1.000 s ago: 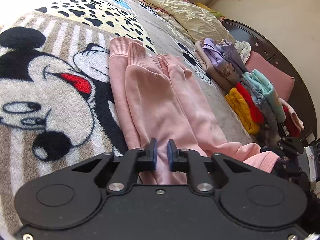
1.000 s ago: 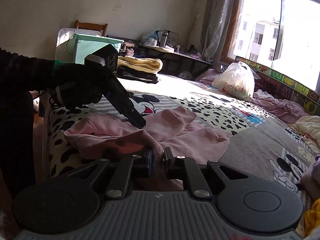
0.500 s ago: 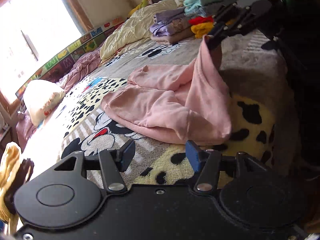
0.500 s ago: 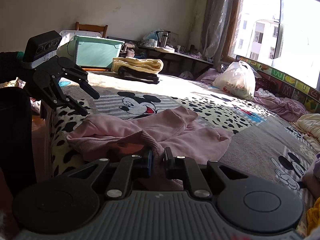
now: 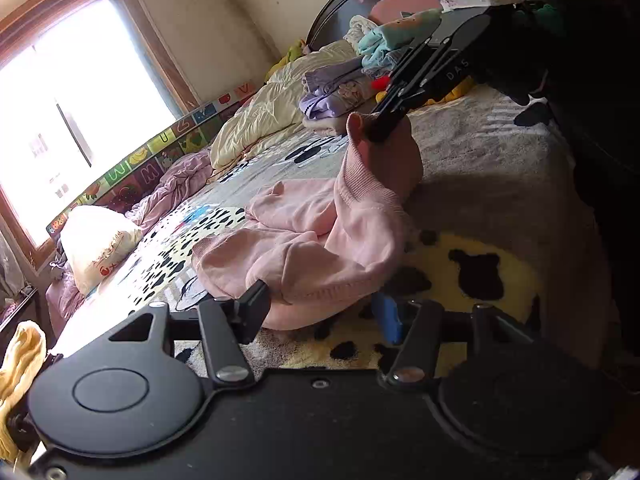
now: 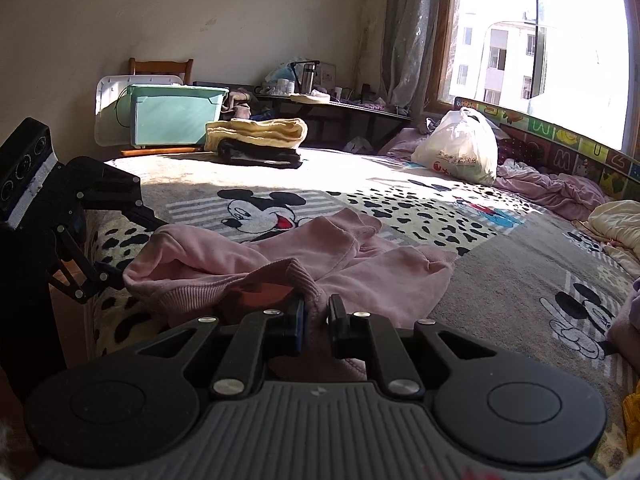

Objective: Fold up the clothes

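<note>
Sitting beyond the bed point(image 6: 520, 264), a green bin point(image 6: 174, 114).

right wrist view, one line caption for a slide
Right tongs pinch pink garment's ribbed hem on cartoon bedspread.

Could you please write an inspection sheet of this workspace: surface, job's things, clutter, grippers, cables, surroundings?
Surface: bed under a cartoon-mouse blanket, sunlit at the far side.
Job's things: pink garment crumpled near the bed edge; one ribbed hem lifted.
Clutter: folded clothes pile, cream quilt, white plastic bag, yellow towel on a dark fold.
Grippers: right gripper shut on the pink garment's ribbed hem; left gripper open, fingers either side of the garment's near edge, not pressing.
Cables: nothing seen on the bed.
Surroundings: window, curtain, teal bin, cluttered desk, dark headboard.
</note>
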{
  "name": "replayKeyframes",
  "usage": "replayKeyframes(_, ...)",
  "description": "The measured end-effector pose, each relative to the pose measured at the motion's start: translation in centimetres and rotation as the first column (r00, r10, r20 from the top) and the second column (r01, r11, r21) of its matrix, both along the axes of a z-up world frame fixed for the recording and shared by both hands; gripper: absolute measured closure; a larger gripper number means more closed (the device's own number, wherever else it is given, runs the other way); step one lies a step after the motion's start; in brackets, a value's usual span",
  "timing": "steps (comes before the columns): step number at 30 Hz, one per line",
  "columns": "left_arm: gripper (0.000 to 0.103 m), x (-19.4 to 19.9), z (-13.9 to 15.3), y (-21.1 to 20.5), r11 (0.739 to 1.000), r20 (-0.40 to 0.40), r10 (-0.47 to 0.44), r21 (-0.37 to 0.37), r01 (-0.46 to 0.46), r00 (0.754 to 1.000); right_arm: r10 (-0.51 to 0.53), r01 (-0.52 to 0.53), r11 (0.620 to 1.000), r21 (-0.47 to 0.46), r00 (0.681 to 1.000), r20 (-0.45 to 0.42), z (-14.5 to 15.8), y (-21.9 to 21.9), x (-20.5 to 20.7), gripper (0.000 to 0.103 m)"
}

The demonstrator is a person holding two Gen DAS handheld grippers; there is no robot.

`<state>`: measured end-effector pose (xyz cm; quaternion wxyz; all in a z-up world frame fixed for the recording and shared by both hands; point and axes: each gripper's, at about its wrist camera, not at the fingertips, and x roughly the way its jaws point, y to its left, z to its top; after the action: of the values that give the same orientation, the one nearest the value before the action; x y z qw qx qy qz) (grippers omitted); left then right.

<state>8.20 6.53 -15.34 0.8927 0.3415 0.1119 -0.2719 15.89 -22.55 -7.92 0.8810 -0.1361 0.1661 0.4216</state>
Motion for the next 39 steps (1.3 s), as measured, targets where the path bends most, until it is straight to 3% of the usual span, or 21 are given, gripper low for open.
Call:
replayKeyframes(3,0.043,-1.2,-1.6,-1.0,0.999,-0.004,-0.007,0.045,0.007,1.000,-0.002,0.002,1.000,0.008,1.000,-0.008,-0.1,-0.1,0.3,0.089)
replayKeyframes(6,0.045,-2.0,-2.1,-1.9,0.995,0.128,0.019,0.099,-0.032,0.992,0.006,-0.006,1.000,0.005,1.000,-0.007,-0.2,0.1,0.3,0.089)
replayKeyframes(8,0.058,-1.6,-0.6,-1.1,0.998,0.149,0.055,0.020,-0.059,0.987,0.010,-0.010,1.000,0.007,1.000,-0.005,-0.2,0.2,0.3,0.089)
replayKeyframes(13,0.068,0.3,3.1,0.9,0.987,0.144,0.104,-0.133,-0.085,0.984,-0.003,0.003,1.000,0.021,1.000,0.005,0.0,0.0,0.3,0.089)
replayKeyframes(19,0.070,3.9,5.4,1.9,0.971,0.025,0.055,-0.234,-0.048,0.998,-0.023,0.022,0.998,0.061,1.000,0.016,0.5,-0.4,0.9,0.089)
replayKeyframes(21,0.080,5.7,6.4,2.1,0.955,-0.035,0.050,-0.289,-0.058,0.998,-0.034,0.032,0.996,0.084,0.999,0.011,0.6,-0.6,1.5,0.089)
replayKeyframes(26,0.083,10.7,8.4,3.6,0.882,-0.149,0.048,-0.458,-0.112,0.988,-0.073,0.073,0.984,0.163,0.997,-0.009,1.2,-1.0,4.0,0.089)
replayKeyframes(31,0.085,15.5,8.6,4.4,0.797,-0.217,0.091,-0.569,-0.202,0.972,-0.124,0.125,0.966,0.226,0.992,-0.016,2.1,-1.0,8.0,0.090)
replayKeyframes(36,0.086,20.6,8.0,5.3,0.698,-0.355,0.070,-0.651,-0.300,0.932,-0.155,0.162,0.949,0.269,0.987,-0.048,2.0,0.1,13.3,0.090)
replayKeyframes(39,0.086,23.2,7.3,6.4,0.613,-0.436,0.051,-0.697,-0.373,0.898,-0.165,0.184,0.937,0.298,0.983,-0.086,1.3,0.6,16.3,0.090)
